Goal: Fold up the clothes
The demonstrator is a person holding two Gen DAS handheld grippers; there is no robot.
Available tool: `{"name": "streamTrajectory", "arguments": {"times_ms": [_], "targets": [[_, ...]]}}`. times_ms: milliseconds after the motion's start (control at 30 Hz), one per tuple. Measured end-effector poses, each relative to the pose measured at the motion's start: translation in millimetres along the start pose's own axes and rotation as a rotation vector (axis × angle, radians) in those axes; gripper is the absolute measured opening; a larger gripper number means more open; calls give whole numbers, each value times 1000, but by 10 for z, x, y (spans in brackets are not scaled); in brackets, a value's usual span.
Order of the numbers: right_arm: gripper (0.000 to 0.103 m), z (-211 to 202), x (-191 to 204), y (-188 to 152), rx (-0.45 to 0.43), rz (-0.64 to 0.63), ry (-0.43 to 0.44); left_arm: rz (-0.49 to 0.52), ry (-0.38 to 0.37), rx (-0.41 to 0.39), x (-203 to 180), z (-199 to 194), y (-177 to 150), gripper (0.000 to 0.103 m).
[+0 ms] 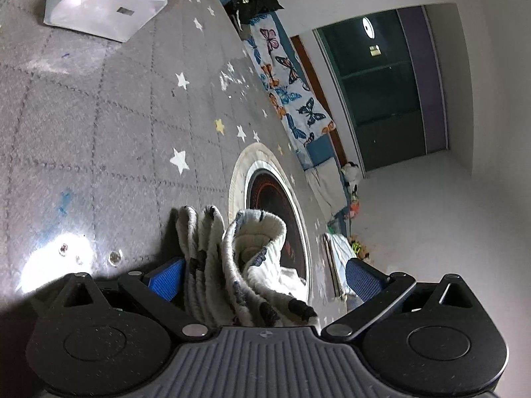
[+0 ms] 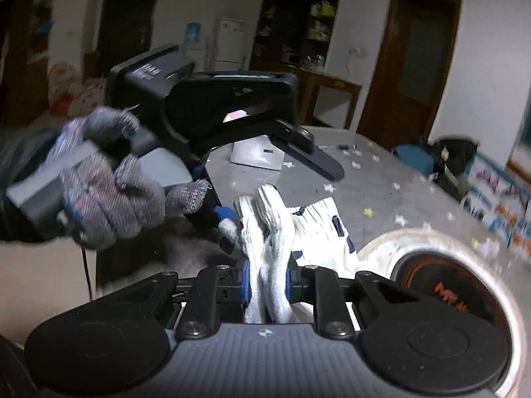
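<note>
The white knitted garment (image 2: 272, 232), ribbed with dark blue marks, is bunched into thick upright folds, probably gathered so its layers can be laid over together. It hangs above the grey star-printed bench (image 1: 99, 116), near the round inset hotplate (image 1: 272, 199). The right tongs (image 2: 267, 285) clamp its folds; the left tongs (image 1: 265, 275) stand wide, cloth lying loose between their blue pads (image 1: 166, 278).

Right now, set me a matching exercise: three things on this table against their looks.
Things:
1. garment
2. bag
3. round mat

Looks:
A. plain white, at the far end
B. cream rim, dark centre with orange rings
C. white knit with dark blue patches, in the right gripper

Pairs: 1-C, 2-A, 3-B
</note>
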State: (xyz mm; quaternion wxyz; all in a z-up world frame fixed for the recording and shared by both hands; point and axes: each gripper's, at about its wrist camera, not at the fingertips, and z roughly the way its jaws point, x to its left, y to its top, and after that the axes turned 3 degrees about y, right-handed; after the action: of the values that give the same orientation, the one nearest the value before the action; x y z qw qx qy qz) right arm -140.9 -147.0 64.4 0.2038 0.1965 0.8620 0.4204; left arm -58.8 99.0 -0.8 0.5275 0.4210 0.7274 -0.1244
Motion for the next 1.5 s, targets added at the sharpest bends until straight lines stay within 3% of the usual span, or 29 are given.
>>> {"name": "streamTrajectory", "arguments": {"times_ms": [167, 233, 367, 500, 700, 833, 1167, 1367, 1500], "targets": [[19, 0, 117, -58, 0, -92, 12, 51, 31, 18, -23, -20, -68, 93], [19, -6, 137, -79, 5, -101, 20, 61, 47, 23, -12, -15, -85, 84], [24, -39, 138, -92, 4, -79, 39, 89, 101, 31, 19, 23, -118, 55], [31, -75, 133, -124, 5, -63, 58, 101, 137, 28, 55, 21, -132, 41], [34, -175, 24, -118, -21, 26, 110, 192, 183, -7, -40, -10, -184, 36], [37, -227, -158, -83, -42, 129, 121, 201, 191, -20, -48, -5, -188, 35], [37, -240, -747, -430, 8, 464, 65, 195, 188, -29, -17, 8, -178, 35], [38, -421, -570, -578, 30, 455, 115, 191, 187, -30, -5, 10, -170, 35], [45, -478, -459, -608, 53, 427, 144, 196, 196, -32, -22, 18, -175, 35]]}}
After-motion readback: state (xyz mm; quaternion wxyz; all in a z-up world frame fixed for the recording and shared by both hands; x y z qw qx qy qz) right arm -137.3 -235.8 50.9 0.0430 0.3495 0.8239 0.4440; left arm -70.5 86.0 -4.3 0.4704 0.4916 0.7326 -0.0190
